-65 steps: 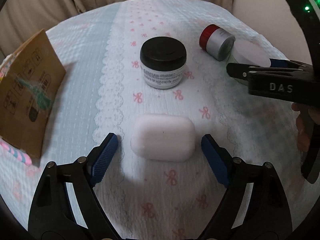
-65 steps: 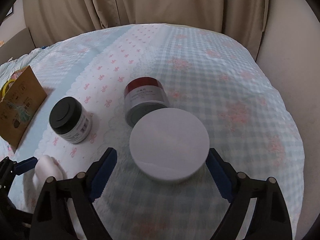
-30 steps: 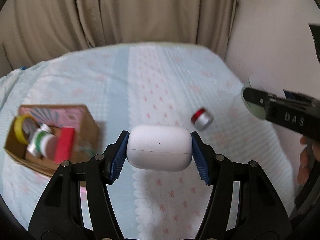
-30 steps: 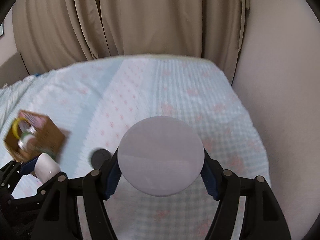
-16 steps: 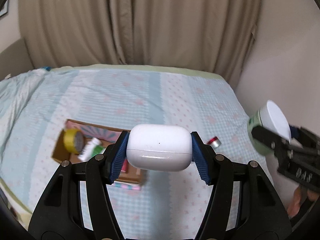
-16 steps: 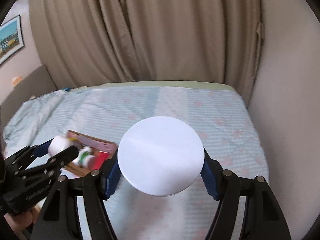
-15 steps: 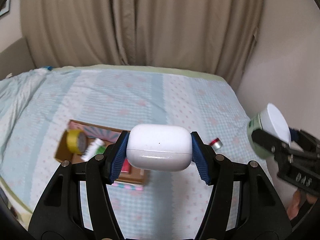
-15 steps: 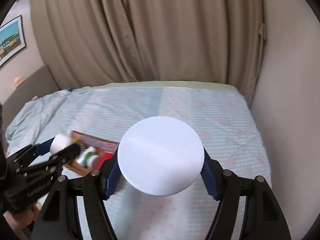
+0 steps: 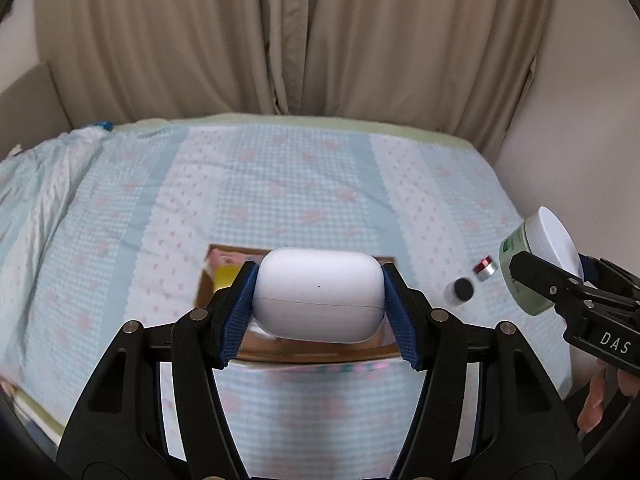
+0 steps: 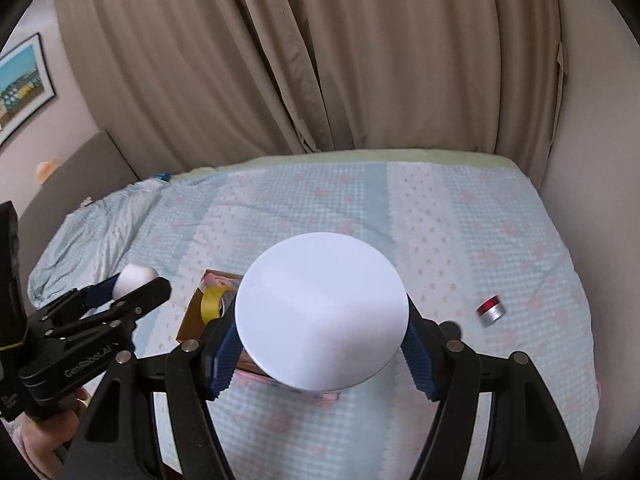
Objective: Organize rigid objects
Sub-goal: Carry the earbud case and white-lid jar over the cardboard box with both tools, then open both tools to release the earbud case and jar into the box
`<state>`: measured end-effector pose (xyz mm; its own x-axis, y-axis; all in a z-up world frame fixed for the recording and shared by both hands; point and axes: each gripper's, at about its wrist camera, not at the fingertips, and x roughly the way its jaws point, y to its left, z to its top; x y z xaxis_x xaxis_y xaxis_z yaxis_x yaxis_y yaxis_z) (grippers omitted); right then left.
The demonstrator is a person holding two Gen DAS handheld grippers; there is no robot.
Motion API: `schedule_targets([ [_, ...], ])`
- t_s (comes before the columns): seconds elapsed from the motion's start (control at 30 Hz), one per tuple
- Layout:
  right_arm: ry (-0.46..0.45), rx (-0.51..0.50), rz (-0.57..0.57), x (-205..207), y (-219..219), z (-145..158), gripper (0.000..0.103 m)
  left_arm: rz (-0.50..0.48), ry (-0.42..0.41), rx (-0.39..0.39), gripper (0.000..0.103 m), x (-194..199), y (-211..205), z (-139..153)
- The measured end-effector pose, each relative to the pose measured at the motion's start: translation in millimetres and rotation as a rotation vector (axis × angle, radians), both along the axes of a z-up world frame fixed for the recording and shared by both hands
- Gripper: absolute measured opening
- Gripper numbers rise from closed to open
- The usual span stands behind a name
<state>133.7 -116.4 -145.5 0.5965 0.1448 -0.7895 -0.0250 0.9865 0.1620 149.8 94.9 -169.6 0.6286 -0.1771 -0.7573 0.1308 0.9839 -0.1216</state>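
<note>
Above the cardboard box (image 9: 224,276), a white earbud case (image 9: 318,294) is clamped by the left gripper (image 9: 318,304) marked "GenRoboAI", and a white-lidded jar (image 10: 322,322) by the right gripper (image 10: 322,356) marked "DAS".

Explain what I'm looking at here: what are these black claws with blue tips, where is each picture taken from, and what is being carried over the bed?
No robot here: a person holds a two-finger clamp tool in each hand, and each tool carries a fisheye camera looking along its fingers. In the left tool's view, the left gripper is shut on a white earbud case. In the right tool's view, the right gripper is shut on a white-lidded jar; its green body shows from the left view. Below lies a bed with a patterned blue bedspread, bearing an open cardboard box with a yellow tape roll, plus a red-capped silver jar on its side and a black-lidded jar.
</note>
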Motion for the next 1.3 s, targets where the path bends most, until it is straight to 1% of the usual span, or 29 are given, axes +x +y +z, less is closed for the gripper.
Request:
schedule_targets([
  [0.1, 0.038, 0.0, -0.035, 12.0, 26.6, -16.3, 0.066, -0.035, 0.046, 0.002, 0.058, 19.6, 33.4, -18.9],
  [0.27, 0.126, 0.013, -0.099, 27.0, 56.4, -53.2, 0.066, -0.069, 0.119, 0.022, 0.058, 44.9, 66.4, -50.9],
  [0.43, 0.222, 0.046, -0.138, 38.4, 67.8, -92.9, 0.066, -0.093, 0.196, 0.028, 0.058, 66.2, 80.5, -88.4],
  [0.53, 0.295, 0.063, -0.154, 47.2, 69.4, -121.3, 0.066, -0.093, 0.232, 0.033, 0.058, 76.4, 84.8, -112.9],
  [0.6, 0.346, 0.079, -0.151, 54.0, 70.1, -143.3, 0.066, -0.087, 0.263, 0.023, 0.058, 83.1, 87.7, -131.1],
  [0.67, 0.385, 0.07, -0.138, 58.6, 73.3, -160.8, 0.066, -0.082, 0.292, 0.023, 0.058, 89.9, 90.4, -150.2],
  [0.77, 0.429, 0.07, -0.125, 64.1, 75.3, -186.8, 0.066, -0.084, 0.326, 0.029, 0.058, 95.6, 88.8, -171.9],
  [0.87, 0.454, 0.07, -0.13, 68.6, 72.1, -208.8, 0.066, -0.098, 0.359, 0.037, 0.058, 100.7, 85.1, -194.3],
  [0.93, 0.459, 0.055, -0.142, 69.9, 71.1, -221.8, 0.066, -0.111, 0.366, 0.047, 0.058, 102.5, 82.7, -205.4],
  [1.03, 0.455, 0.044, -0.144, 72.4, 70.7, -233.2, 0.066, -0.124, 0.377, 0.073, 0.058, 105.0, 80.1, -221.3],
  [1.13, 0.451, 0.037, -0.138, 74.9, 72.0, -243.7, 0.066, -0.132, 0.389, 0.092, 0.058, 106.7, 78.4, -230.7],
  [1.27, 0.439, 0.008, -0.184, 76.5, 71.7, -247.7, 0.066, -0.154, 0.382, 0.105, 0.058, 103.2, 75.2, -234.0],
  [1.3, 0.44, 0.001, -0.189, 76.2, 71.3, -248.7, 0.066, -0.157, 0.377, 0.105, 0.061, 102.3, 74.5, -233.4],
])
